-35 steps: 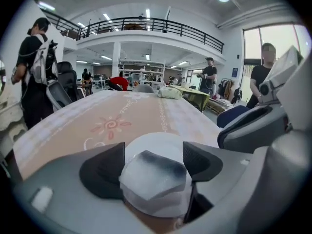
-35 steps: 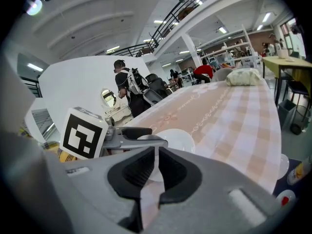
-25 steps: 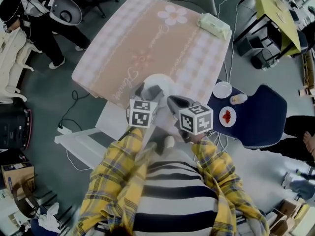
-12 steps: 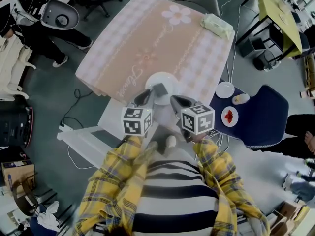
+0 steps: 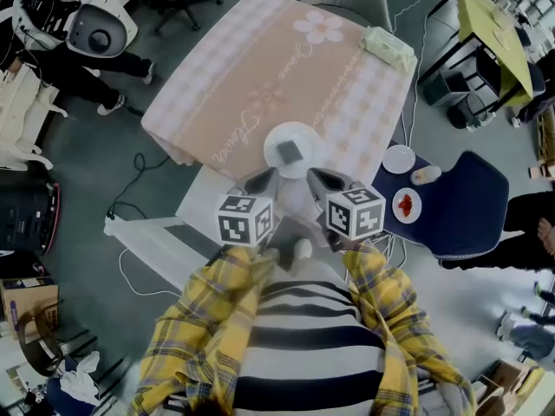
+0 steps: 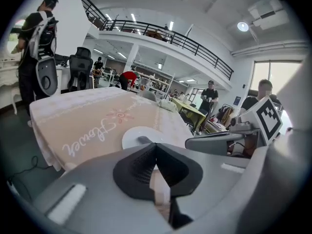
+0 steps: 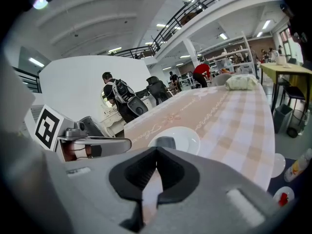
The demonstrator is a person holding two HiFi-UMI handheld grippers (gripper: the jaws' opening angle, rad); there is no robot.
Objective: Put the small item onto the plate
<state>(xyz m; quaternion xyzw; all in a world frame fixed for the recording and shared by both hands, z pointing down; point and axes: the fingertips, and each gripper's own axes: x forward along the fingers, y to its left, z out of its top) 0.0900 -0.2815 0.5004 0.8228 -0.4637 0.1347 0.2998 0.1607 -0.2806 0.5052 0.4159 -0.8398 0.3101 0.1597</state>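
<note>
Small item (image 5: 289, 152): dark, flat, squarish; laid near the middle of the white plate (image 5: 270, 137), not overhanging its rim, so the placing is judged done. Plate: set on the pink checked tablecloth (image 5: 260, 68), close to the near edge of the table. Left gripper (image 5: 260, 181): held short of the plate on the person's side and apart from it; its jaws have just been closing and are met tip to tip, with nothing seen between them in the left gripper view, where plate (image 6: 127, 137) and item (image 6: 144, 140) are seen just beyond the tips. Right gripper (image 5: 322, 180): likewise short of the plate, jaws brought together on nothing; plate (image 7: 189, 140) and item (image 7: 165, 142) are seen ahead of it. Step in hand, as judged: clearing both tongs away from the finished placing. Handling advice: both tools are best drawn back and upward along their own line, so that the plate rim is not clipped; the plate, being light and near the table edge, could be slid or tipped by a sideways sweep. No re-gripping of the item is called for.
</note>
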